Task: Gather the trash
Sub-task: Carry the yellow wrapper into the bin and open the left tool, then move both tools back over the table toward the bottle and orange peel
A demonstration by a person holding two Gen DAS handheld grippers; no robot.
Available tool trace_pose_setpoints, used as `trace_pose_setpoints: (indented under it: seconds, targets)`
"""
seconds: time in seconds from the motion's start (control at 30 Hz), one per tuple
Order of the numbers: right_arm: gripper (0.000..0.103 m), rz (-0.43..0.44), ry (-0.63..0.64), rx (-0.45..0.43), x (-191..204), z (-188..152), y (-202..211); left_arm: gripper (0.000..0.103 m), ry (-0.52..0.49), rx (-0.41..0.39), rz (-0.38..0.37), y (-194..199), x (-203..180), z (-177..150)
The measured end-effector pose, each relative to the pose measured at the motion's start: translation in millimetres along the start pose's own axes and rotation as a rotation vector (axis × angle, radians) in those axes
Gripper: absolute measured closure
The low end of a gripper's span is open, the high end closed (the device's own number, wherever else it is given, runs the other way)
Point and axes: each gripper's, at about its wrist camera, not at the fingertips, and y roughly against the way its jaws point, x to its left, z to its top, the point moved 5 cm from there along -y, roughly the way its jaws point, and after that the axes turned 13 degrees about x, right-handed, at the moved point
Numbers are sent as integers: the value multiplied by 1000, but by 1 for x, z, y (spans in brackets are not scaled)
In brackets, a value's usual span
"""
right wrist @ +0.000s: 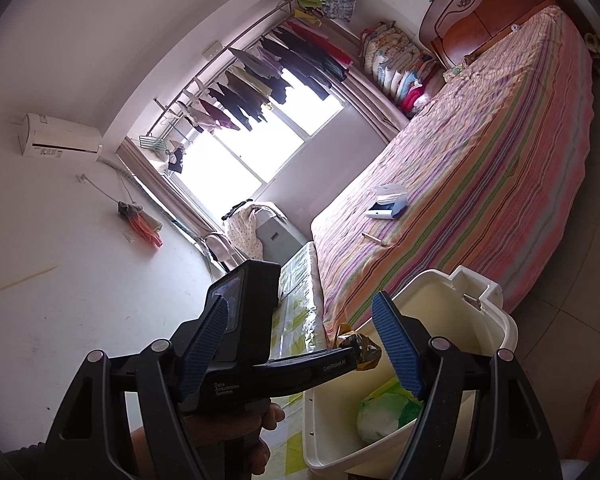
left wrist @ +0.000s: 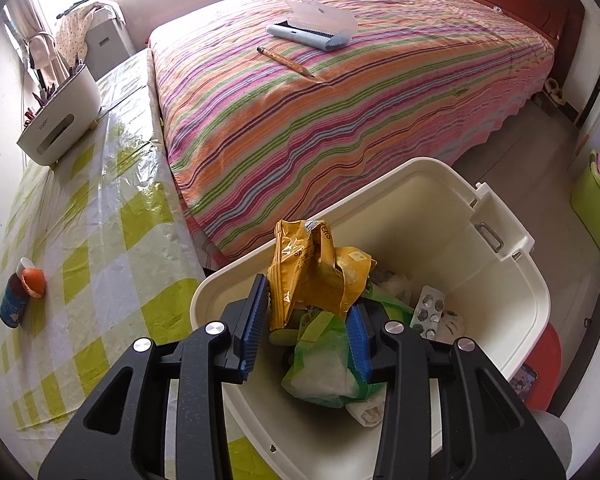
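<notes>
Gripped in the left gripper [left wrist: 308,300], pointing steeply down: a crumpled yellow wrapper [left wrist: 316,264], glossy and foil-like, creased into sharp folds, printed with dark lettering; pressed on both sides by the ribbed blue pads [left wrist: 256,320], jaws narrow; stood upright just above the open mouth of the bin [left wrist: 440,208].

Found the bin to be smooth cream-white plastic, rectangular with rounded corners and a thick rolled rim, with a hinge block and a wire loop at its far edge; already held a soft, translucent green-and-white plastic bag [left wrist: 324,360], bunched and wrinkled, directly below the wrapper; held too a silvery blister pack [left wrist: 430,312] with round pockets, leaning near the bin's right wall, and pale crumpled scraps too small to tell apart.

Kept the right gripper [right wrist: 300,300] nearly level beside the bin, jaws spread wide, nothing between its ribbed blue pads; looked across the black matte body of the left gripper, wrapped at the handle by the left hand [right wrist: 236,432].

Beside the bin to the left: a table under a shiny, wrinkled plastic cloth [left wrist: 100,240], checked in yellow-green and white; on it a small dark bottle [left wrist: 14,300] with an orange cap, lying on its side, and a rounded white holder [left wrist: 64,108] bristling with pens.

Behind the bin: a bed under a woven cover [left wrist: 340,120], striped in pink, orange, green and purple; on it, well apart from the bin, a pencil [left wrist: 286,61] and an open pale blue case [left wrist: 312,32].
</notes>
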Motion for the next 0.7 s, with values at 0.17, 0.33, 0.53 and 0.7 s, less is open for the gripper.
trace_pose_setpoints:
  seconds: [0.17,0.33,0.53,0.7]
  targets:
    - [31,9,-12,2,1,-2,2,54,-4,0,21,-1,0,0]
    - [31,20,-8,10,4,-4,2,40,0,-4,37,-3,2,0]
    - [31,22,-14,14,4,-5,1,33,5,-19,57,1,6,1]
    - [31,31,-10,15,7,-6,0,31,35,-31,54,6,13,2]
